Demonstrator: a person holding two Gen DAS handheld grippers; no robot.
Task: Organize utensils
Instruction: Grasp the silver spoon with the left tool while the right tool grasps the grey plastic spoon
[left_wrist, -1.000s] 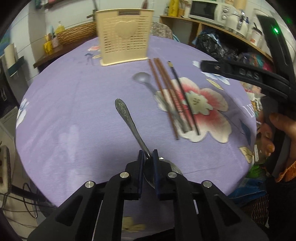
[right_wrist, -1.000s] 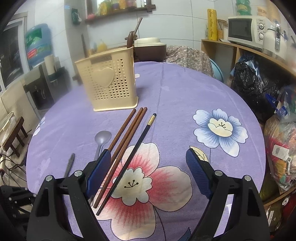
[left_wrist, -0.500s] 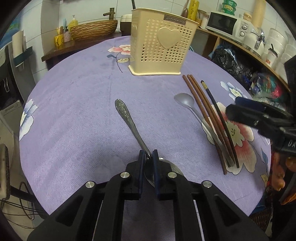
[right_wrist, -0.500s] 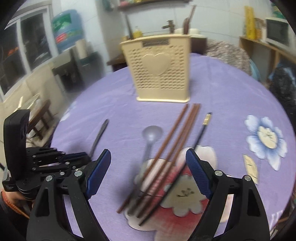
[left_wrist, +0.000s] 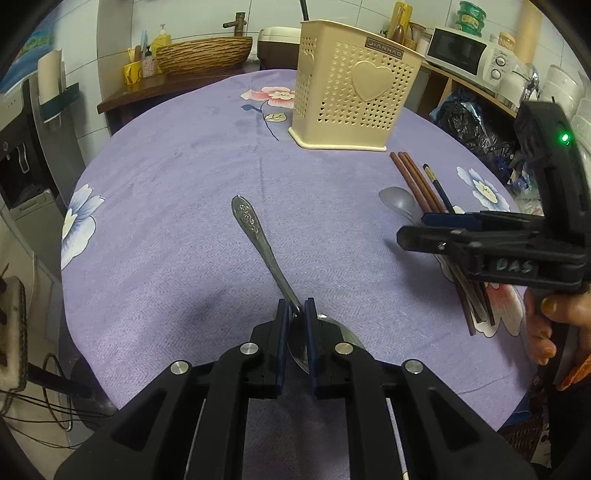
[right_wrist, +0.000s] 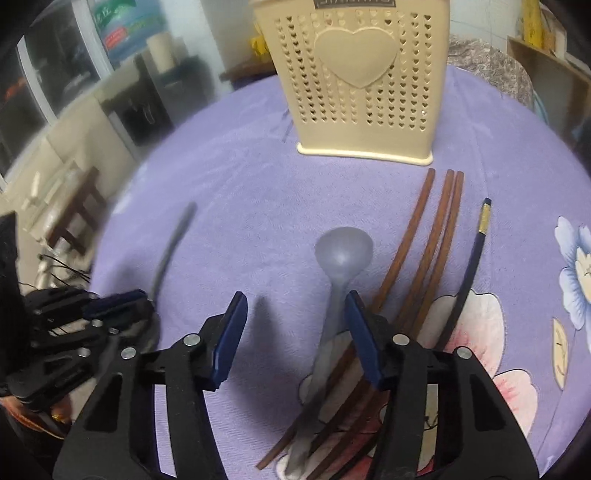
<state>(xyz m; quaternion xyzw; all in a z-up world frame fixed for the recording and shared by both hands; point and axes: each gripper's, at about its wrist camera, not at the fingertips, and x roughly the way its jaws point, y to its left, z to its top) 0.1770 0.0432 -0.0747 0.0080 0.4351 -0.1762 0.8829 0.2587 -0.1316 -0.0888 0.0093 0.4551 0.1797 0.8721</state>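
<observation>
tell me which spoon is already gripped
The metal spoon with the patterned handle, clamped at its neck by the left gripper; the grey spoon lies loose beside the chopsticks.

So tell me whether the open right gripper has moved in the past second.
Yes. The right gripper has shifted left and closer to the beige perforated utensil holder.

Left tool grips the metal spoon; beige holder stands beyond.

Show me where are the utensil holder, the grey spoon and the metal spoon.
utensil holder (left_wrist: 356, 99): left wrist view, front wall beside the heart.
grey spoon (right_wrist: 343, 253): right wrist view, its bowl.
metal spoon (left_wrist: 258, 240): left wrist view, its handle.
</observation>
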